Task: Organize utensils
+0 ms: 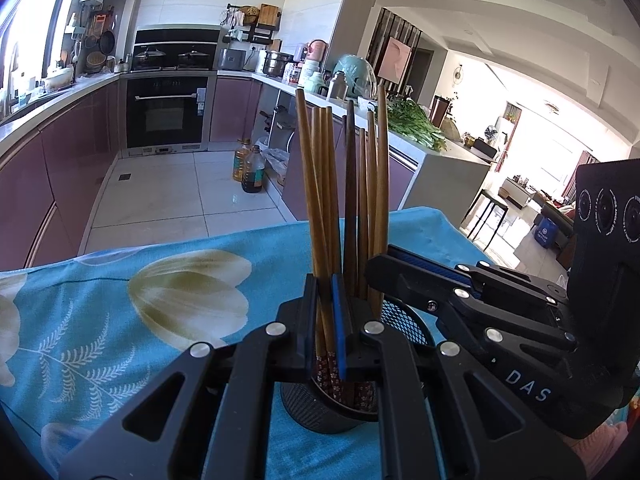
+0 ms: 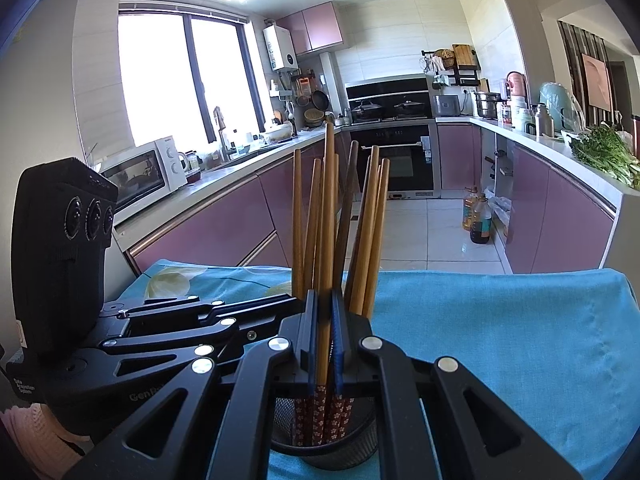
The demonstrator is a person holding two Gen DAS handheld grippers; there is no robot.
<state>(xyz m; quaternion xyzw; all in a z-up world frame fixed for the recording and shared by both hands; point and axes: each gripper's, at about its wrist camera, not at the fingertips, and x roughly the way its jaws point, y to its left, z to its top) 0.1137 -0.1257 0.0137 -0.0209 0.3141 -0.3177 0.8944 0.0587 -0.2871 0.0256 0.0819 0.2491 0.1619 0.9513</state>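
Observation:
Several wooden chopsticks [image 1: 352, 184] with red flowered ends stand upright in a black mesh holder [image 1: 320, 412] on a blue flowered cloth [image 1: 160, 300]. My left gripper [image 1: 325, 320] is shut on a pair of them just above the holder's rim. My right gripper [image 1: 378, 276] reaches in from the right, its tips among the sticks. In the right wrist view, the right gripper [image 2: 324, 336] is shut on a chopstick [image 2: 329, 208] above the holder [image 2: 320, 448]. The left gripper [image 2: 298, 304] comes in from the left beside it.
The cloth-covered table's far edge [image 2: 480, 274] drops to a tiled kitchen floor. Oil bottles [image 2: 478, 216] stand on the floor by purple cabinets. A counter with greens [image 1: 416, 124] runs along the right, and a microwave [image 2: 140, 172] sits on the left counter.

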